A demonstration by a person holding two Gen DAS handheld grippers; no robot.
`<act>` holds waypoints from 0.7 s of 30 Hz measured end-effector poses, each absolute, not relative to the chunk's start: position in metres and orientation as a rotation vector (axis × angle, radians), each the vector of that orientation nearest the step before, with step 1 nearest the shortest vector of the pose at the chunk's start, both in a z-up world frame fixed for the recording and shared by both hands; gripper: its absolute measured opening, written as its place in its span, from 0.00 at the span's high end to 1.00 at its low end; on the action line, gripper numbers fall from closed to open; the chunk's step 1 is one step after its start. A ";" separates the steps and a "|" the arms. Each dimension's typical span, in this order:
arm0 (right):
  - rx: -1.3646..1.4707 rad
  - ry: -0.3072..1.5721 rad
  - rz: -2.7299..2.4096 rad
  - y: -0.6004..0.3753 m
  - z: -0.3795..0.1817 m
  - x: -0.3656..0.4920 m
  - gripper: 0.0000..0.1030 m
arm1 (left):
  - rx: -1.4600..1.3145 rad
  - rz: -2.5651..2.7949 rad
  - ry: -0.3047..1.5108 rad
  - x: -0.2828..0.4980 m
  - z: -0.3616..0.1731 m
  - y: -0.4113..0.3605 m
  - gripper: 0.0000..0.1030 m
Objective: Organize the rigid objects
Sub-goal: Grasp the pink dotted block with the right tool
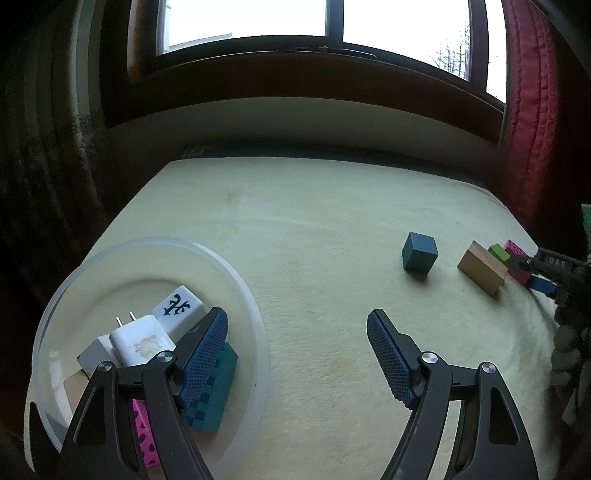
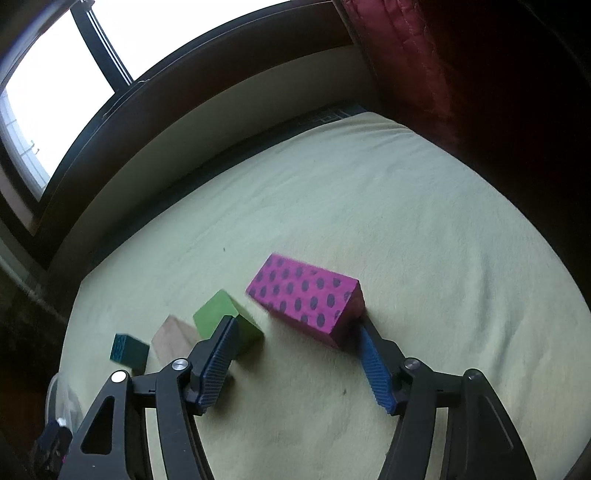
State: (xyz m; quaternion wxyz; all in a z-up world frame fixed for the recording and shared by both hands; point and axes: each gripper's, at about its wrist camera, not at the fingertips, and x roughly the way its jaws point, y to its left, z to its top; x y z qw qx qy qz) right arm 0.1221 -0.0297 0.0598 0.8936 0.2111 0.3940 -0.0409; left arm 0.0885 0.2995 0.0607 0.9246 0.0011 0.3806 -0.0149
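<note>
In the left wrist view a clear plastic bowl (image 1: pixel 243 295) at the left holds a mahjong tile (image 1: pixel 179 306), a white plug charger (image 1: pixel 142 341), a teal checkered block (image 1: pixel 218 387) and a pink dotted block (image 1: pixel 146 439). My left gripper (image 1: pixel 295 317) is open, its left finger over the bowl and its right finger over bare cloth. On the cloth lie a teal cube (image 2: pixel 127 350), a wooden block (image 2: pixel 171 338), a green block (image 2: pixel 221 317) and a pink dotted block (image 2: pixel 306 299). My right gripper (image 2: pixel 297 325) is open just short of the pink block, nothing between its fingers.
The objects lie on a pale yellow cloth (image 1: pixel 314 221) over a table below a window (image 1: pixel 332 22). A red curtain (image 2: pixel 424 55) hangs at the right, a dark one at the left. The cloth's far edge drops off near the wall.
</note>
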 end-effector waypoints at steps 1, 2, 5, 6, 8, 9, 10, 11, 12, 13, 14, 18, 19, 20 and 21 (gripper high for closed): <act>0.434 0.817 -0.090 -0.030 0.059 0.125 0.30 | 0.003 -0.033 0.782 0.089 0.060 0.299 0.24; 0.428 0.817 -0.096 -0.028 0.059 0.130 0.29 | 0.005 -0.036 0.785 0.089 0.060 0.298 0.24; 0.396 0.811 -0.122 -0.026 0.060 0.141 0.28 | 0.010 -0.045 0.788 0.090 0.059 0.295 0.24; 0.394 0.809 -0.127 -0.026 0.060 0.145 0.28 | 0.013 -0.049 0.789 0.091 0.058 0.294 0.24; 0.387 0.807 -0.138 -0.027 0.060 0.151 0.28 | 0.017 -0.053 0.791 0.092 0.058 0.291 0.24; 0.375 0.815 -0.146 -0.027 0.059 0.155 0.28 | 0.019 -0.054 0.792 0.092 0.057 0.290 0.24; 0.360 0.817 -0.152 -0.026 0.059 0.156 0.28 | 0.020 -0.055 0.793 0.093 0.057 0.289 0.24; 0.322 0.818 -0.165 -0.023 0.059 0.157 0.30 | 0.021 -0.056 0.795 0.093 0.057 0.290 0.24; 0.293 0.819 -0.168 -0.021 0.058 0.157 0.30 | 0.022 -0.057 0.796 0.094 0.056 0.289 0.24; 0.272 0.818 -0.175 -0.019 0.058 0.157 0.31 | 0.023 -0.057 0.798 0.095 0.056 0.289 0.24; 0.255 0.817 -0.185 -0.018 0.057 0.155 0.33 | 0.024 -0.058 0.799 0.096 0.056 0.288 0.24; 0.232 0.816 -0.186 -0.016 0.057 0.152 0.34 | 0.024 -0.057 0.803 0.098 0.056 0.283 0.24; 0.227 0.816 -0.184 -0.016 0.057 0.151 0.34 | 0.025 -0.061 0.805 0.099 0.056 0.281 0.24; 0.220 0.816 -0.179 -0.016 0.058 0.149 0.34 | 0.027 -0.064 0.805 0.098 0.055 0.279 0.24; 0.214 0.816 -0.173 -0.016 0.058 0.147 0.34 | 0.030 -0.070 0.807 0.099 0.056 0.276 0.24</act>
